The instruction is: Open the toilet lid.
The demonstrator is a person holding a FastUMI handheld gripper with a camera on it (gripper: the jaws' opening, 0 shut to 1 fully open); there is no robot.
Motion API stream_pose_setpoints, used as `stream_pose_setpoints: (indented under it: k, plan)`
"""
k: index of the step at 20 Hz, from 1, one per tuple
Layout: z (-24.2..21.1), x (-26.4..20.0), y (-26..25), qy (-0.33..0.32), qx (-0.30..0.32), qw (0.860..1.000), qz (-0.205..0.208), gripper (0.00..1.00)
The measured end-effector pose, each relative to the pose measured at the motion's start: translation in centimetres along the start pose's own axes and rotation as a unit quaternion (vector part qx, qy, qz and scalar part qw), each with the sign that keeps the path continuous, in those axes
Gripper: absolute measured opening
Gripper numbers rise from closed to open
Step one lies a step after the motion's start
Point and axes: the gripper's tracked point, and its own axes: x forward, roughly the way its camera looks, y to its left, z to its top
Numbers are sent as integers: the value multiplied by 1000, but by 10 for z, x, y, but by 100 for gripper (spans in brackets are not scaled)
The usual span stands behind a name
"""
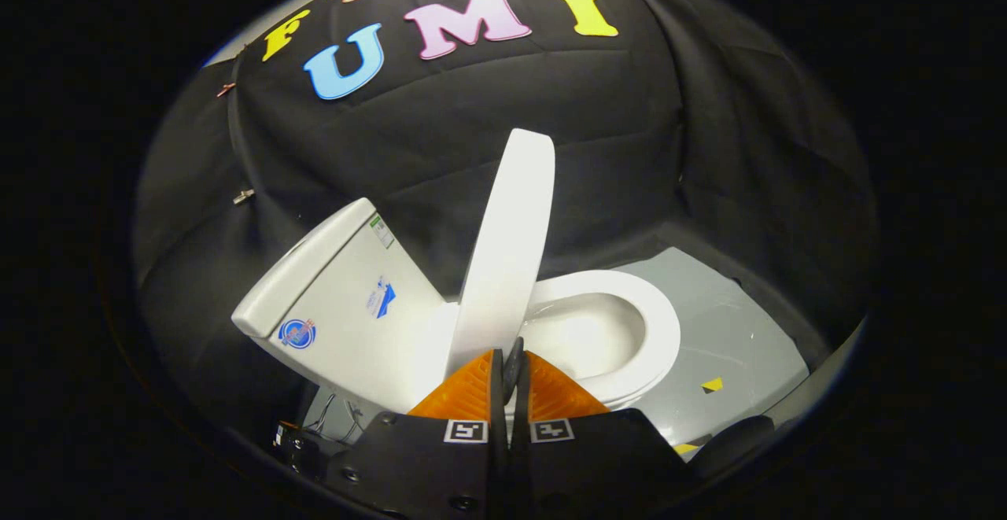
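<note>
A grey floor panel (pixel 732 331) is lying under the white toilet (pixel 606 331), carrying yellow tape marks (pixel 712 384) beside the bowl.

The gripper (pixel 511 363) is resting closed, its fingers pressed together just before the raised toilet lid (pixel 507 245).

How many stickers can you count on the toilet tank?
3 on the tank: one by its lid's front corner, one mid-face, one at the top edge. Others may be hidden.

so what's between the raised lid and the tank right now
Nothing: in the gripper view the gap between the upright lid and the tank shows just the booth's black cloth wall. The gripper is shut below the lid.

Gripper view from just above the closed jaws, facing down and forward, close over the toilet (pixel 440 300)
</note>
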Motion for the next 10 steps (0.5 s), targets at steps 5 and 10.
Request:
stream_pose_setpoints:
  k: [5,10]
  plan:
    - [9,-4,50,-17,-60,998,21,5]
    - [8,-2,95,-29,-120,992,39,5]
